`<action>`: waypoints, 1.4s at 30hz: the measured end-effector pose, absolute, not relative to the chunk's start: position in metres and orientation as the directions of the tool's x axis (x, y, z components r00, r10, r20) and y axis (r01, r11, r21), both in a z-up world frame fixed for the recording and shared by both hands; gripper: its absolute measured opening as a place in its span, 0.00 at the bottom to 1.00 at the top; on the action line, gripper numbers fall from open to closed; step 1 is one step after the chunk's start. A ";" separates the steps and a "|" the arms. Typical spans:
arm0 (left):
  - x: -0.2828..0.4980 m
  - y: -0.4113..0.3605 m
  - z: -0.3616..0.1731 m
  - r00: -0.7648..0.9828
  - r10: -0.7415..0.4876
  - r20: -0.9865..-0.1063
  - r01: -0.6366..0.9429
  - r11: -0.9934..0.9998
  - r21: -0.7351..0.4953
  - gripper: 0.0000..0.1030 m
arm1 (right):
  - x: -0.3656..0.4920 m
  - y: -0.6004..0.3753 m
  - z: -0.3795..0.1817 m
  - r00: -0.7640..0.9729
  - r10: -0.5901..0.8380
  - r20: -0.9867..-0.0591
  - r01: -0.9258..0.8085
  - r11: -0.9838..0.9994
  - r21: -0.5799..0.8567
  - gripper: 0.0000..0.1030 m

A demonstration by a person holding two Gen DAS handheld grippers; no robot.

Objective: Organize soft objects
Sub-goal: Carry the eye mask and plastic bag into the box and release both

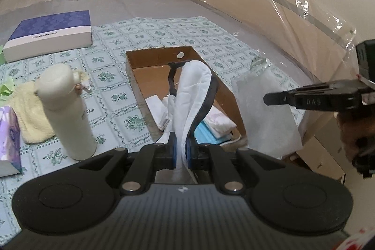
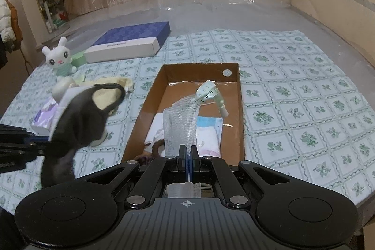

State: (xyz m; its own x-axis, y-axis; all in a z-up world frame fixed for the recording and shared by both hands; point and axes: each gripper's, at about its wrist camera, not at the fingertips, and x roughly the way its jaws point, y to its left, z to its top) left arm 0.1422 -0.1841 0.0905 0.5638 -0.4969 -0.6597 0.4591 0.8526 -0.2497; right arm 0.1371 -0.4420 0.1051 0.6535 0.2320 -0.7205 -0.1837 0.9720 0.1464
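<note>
My left gripper is shut on a padded eye mask, white on one side and black on the other, with a black strap. From the right wrist view the mask hangs in the air left of the open cardboard box. My right gripper is shut on the bottom edge of a white mesh pouch, which stands up over the box, a printed clear tag at its top. In the left wrist view, pouch and right gripper are right of the box. Folded cloths and soft packs lie inside the box.
A cream bottle stands left of the box beside a yellow towel and a purple tissue pack. A blue and white flat box and a rabbit toy sit farther back. A plastic-wrapped headboard borders the bed.
</note>
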 end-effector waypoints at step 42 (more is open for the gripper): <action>0.214 -0.228 0.032 0.595 -0.451 -0.665 0.396 0.885 -0.246 0.28 | 0.261 -0.460 0.037 0.595 0.297 -0.747 -0.152 0.954 0.258 0.01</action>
State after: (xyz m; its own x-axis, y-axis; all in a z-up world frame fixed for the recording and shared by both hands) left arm 0.2135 -0.2281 0.0315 0.5953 -0.4514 -0.6647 0.3957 0.8847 -0.2464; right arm 0.2614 -0.4597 0.0366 0.5951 0.2970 -0.7467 -0.1524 0.9541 0.2580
